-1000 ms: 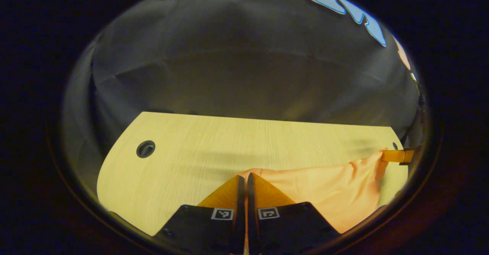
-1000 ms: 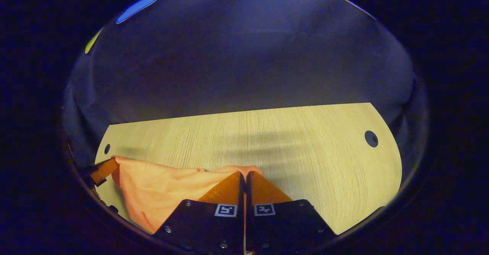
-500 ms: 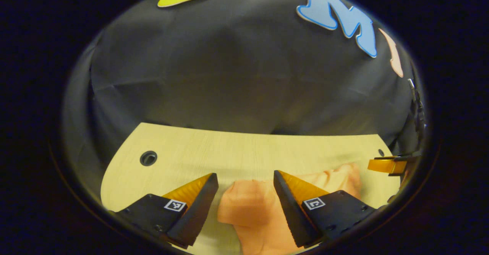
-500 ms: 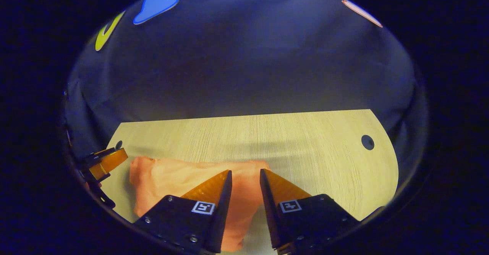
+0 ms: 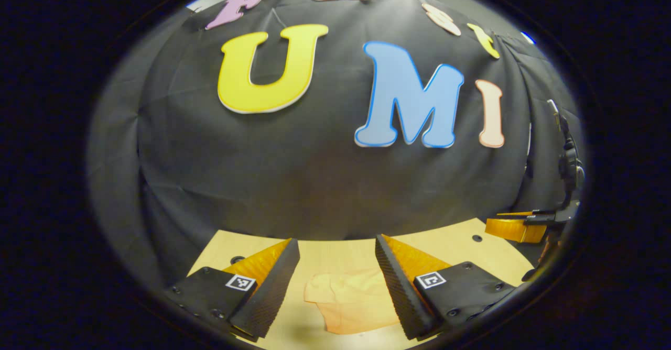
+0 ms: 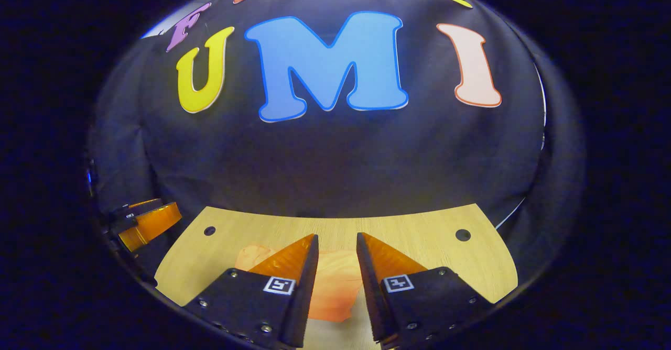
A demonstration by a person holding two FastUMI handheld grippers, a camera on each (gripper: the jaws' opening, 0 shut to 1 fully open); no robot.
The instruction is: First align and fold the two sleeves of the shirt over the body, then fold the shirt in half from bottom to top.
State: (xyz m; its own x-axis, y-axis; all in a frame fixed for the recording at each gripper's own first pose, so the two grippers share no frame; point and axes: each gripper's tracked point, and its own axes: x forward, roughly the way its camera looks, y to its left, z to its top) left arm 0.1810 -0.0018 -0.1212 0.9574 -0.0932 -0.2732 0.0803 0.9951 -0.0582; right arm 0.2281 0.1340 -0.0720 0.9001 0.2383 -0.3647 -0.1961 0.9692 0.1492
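Observation:
The orange shirt [image 5: 348, 300] lies folded into a small bundle on the light wooden table [image 5: 335, 250]. In the left gripper view my left gripper [image 5: 337, 248] stands open well above it, with the bundle showing between its fingers far below. The right gripper [image 5: 516, 228] shows at the right edge of that view. In the right gripper view my right gripper [image 6: 336, 242] is open too, raised over the shirt [image 6: 333, 292], which is partly hidden by its fingers. The left gripper [image 6: 149, 221] shows at the left edge of that view.
The table [image 6: 419, 234] has a round cable hole [image 6: 463, 234] near its right end and a smaller hole [image 6: 209, 230] near its left end. The black cloth wall hangs close behind the table's far edge.
Both grippers held the shirt's edge shut a second ago, then opened and let it drop onto the folded bundle. Since then both have lifted up and away from the table.

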